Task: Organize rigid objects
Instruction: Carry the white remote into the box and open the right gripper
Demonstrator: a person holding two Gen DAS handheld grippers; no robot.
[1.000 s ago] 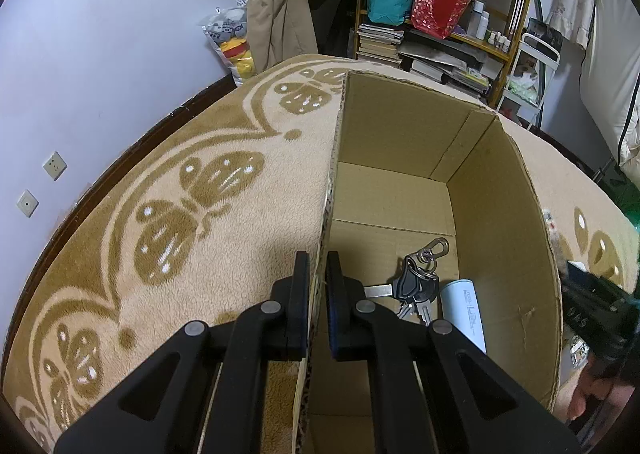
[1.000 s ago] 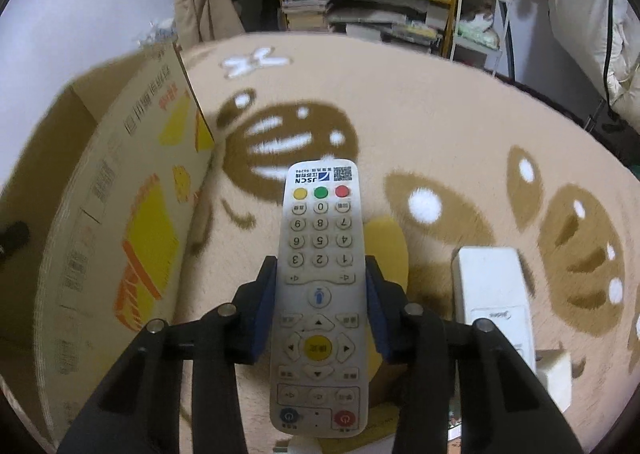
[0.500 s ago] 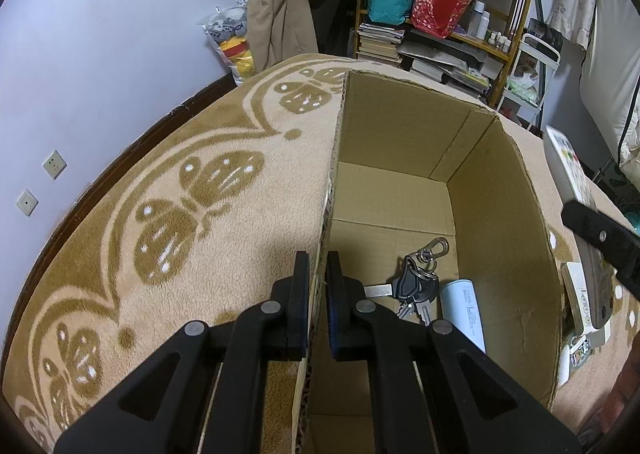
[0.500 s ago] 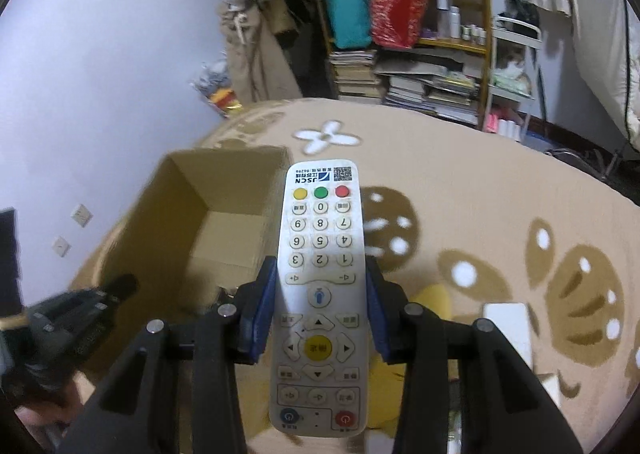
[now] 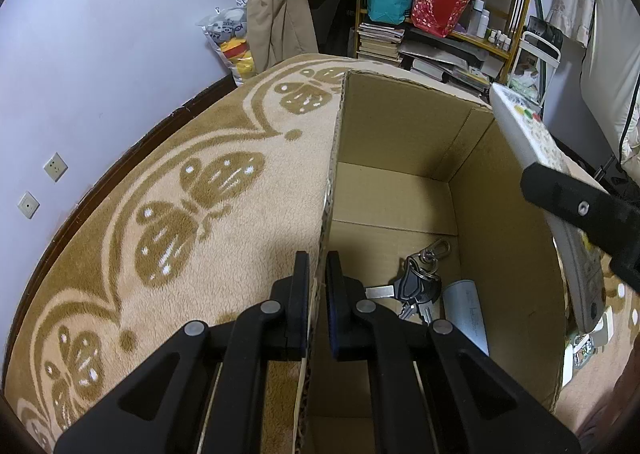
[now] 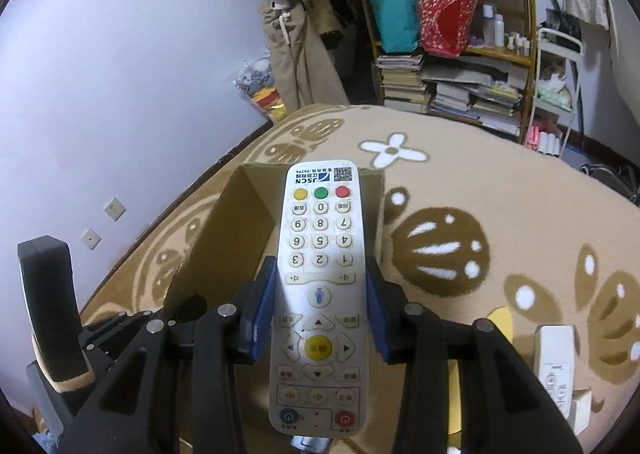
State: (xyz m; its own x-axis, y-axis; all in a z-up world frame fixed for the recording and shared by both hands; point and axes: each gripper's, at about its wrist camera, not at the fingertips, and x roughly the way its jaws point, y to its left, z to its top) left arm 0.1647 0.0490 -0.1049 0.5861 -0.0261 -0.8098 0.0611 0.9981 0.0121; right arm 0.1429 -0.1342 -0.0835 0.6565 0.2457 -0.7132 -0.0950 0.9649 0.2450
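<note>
The left gripper is pressed together on the near left wall of the cardboard box, one finger outside the wall and one inside. The box stands open-topped on the patterned carpet. On its floor, at about two o'clock from the fingertips, lies a bunch of keys with a metal clasp at its far end; just beside it at three o'clock lies a pale cylinder, long axis running away from the camera.

The right gripper pinches a white remote control across its middle, blue pads against both long edges. The remote's long axis runs along the fingers toward twelve o'clock, button face up, the end with the yellow, green and red buttons pointing away. It hangs above the box, which opens beneath its far half. In the left view the remote slants over the box's right wall at two o'clock. Another white device lies on the carpet at four o'clock from the right gripper.
</note>
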